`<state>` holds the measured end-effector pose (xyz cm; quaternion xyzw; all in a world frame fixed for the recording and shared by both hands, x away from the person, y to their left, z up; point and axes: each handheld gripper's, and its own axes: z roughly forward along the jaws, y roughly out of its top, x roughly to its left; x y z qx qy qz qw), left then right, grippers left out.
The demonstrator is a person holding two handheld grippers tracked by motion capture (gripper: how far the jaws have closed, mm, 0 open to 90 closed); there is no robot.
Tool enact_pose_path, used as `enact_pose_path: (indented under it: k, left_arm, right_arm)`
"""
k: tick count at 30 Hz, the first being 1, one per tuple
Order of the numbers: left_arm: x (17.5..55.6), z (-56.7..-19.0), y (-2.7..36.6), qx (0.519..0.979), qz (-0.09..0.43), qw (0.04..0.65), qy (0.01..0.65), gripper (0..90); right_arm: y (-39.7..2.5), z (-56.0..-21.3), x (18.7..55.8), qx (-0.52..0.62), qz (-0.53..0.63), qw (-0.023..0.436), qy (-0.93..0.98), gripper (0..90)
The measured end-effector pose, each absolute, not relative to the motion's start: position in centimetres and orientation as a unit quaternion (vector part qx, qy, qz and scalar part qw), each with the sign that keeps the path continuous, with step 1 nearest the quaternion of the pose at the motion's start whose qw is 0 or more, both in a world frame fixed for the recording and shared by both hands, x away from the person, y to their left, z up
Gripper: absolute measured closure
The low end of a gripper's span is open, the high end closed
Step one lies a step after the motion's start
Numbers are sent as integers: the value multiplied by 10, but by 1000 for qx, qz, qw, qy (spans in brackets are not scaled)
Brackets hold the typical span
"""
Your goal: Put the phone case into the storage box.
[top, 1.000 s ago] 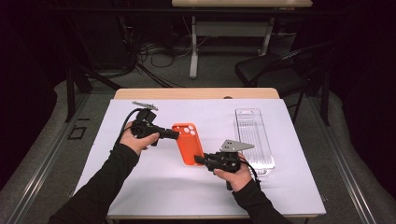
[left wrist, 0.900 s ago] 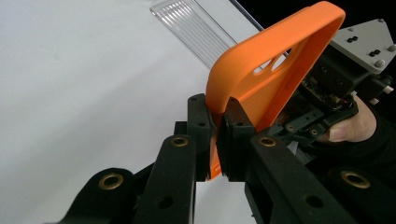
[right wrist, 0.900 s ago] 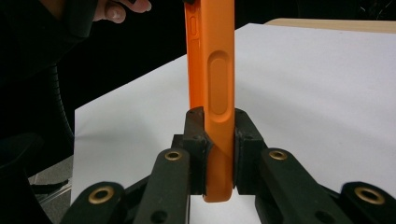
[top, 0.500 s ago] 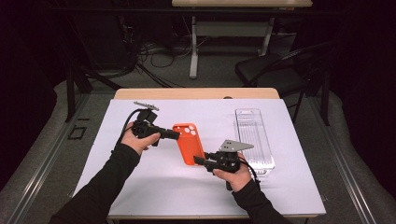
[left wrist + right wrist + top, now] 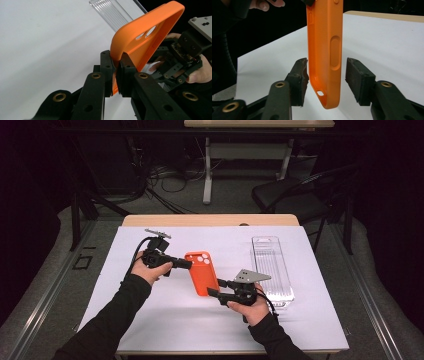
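Little has shifted since the earlier frames: both grippers hold about where they were, the orange phone case between them.

Nearest, the right gripper [image 5: 325, 75] stands spread around the phone case's [image 5: 201, 272] lower end; the left gripper [image 5: 115, 72] pinches its upper edge above the white surface [image 5: 165, 315]. Beyond lie a clear plastic tray [image 5: 271, 265], then a black chair [image 5: 290, 195] and floor cables [image 5: 165, 175].
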<state>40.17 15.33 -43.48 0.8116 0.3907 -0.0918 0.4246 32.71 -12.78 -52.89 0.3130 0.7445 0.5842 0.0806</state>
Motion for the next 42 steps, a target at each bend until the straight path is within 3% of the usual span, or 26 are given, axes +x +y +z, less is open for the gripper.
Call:
enact_pose_path:
  k: [18,21,42]
  left_arm:
    - [399,-422,150,825,-37,385,412,845]
    - [398,-419,149,825,-26,379,417,844]
    - [405,-412,132,837,19,346,424,844]
  right_arm:
    - [-126,-514,327,295,548,154,767,465]
    - [-127,-511,328,307,550,149,762,439]
    - [-126,-480,348,350,489,209,771,149]
